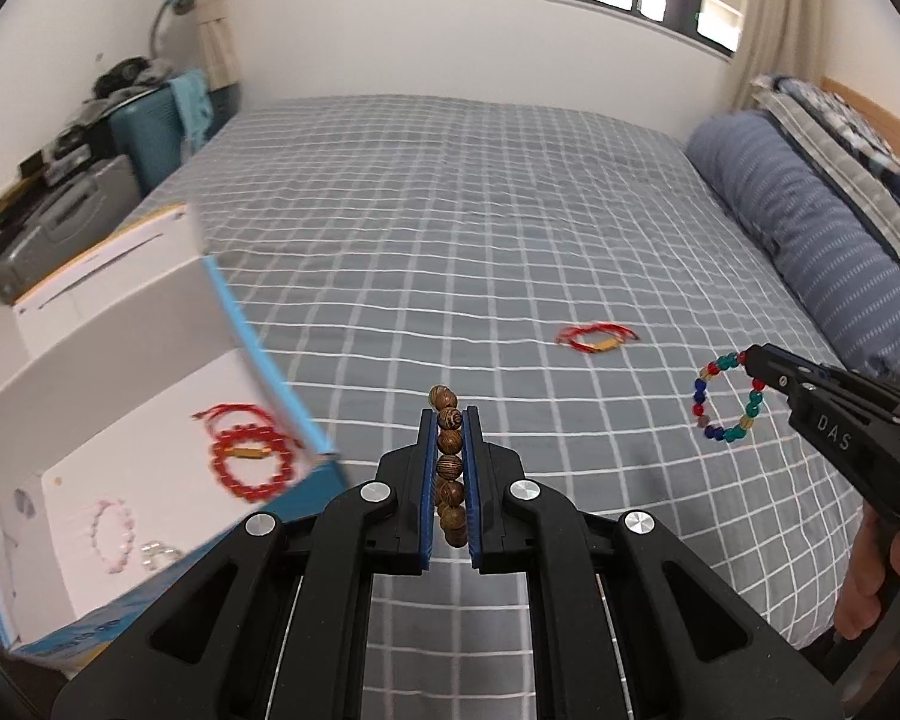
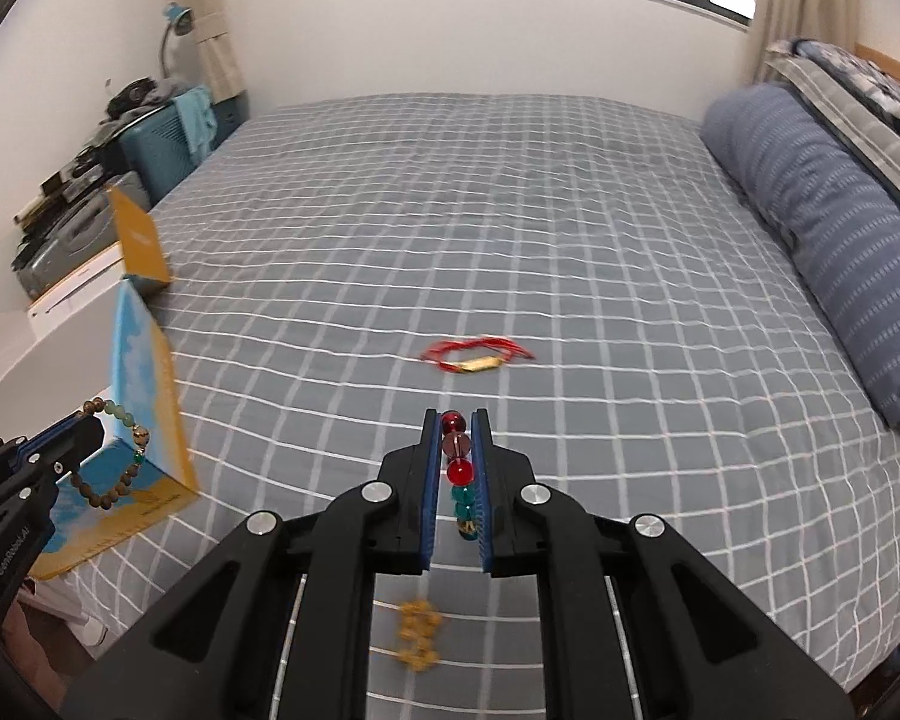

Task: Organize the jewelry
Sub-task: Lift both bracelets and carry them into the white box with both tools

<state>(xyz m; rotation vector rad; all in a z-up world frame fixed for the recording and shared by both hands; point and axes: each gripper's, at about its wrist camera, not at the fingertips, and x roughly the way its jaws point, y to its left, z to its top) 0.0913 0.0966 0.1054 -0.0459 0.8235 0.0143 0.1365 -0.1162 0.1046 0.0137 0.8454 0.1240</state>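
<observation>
Between the blue pads of the left gripper (image 1: 450, 420), a wooden bead bracelet (image 1: 450, 468) is clamped edge-on, its beads stacked in a line along the jaws and one bead standing out past the tips. From the right wrist view the same bracelet (image 2: 117, 462) hangs as a loop below those jaws and carries several pale green beads.

The right gripper (image 2: 456, 420) has its jaws closed on a multicoloured glass bead bracelet (image 2: 459, 468); red, smoky, and teal beads sit in the narrow gap. From the left wrist view that bracelet (image 1: 729, 399) hangs as an open ring from the jaw tips, clear of the bed. A hand (image 1: 870, 576) grips the right tool's handle.

To the left of the left jaws stands an open white-lined box with blue outer walls (image 1: 270, 360), blurred. Inside it lie a red bead bracelet (image 1: 249, 462), a pink bead bracelet (image 1: 113, 534), and a red cord piece, touching the red beads.

Ahead of both jaws, a red cord bracelet with a gold bar (image 2: 477, 357) lies flat on the grey checked bed sheet (image 2: 510, 210). Below the right jaws, near the camera, a yellow bead bracelet (image 2: 417, 636) lies on the sheet, blurred.
</observation>
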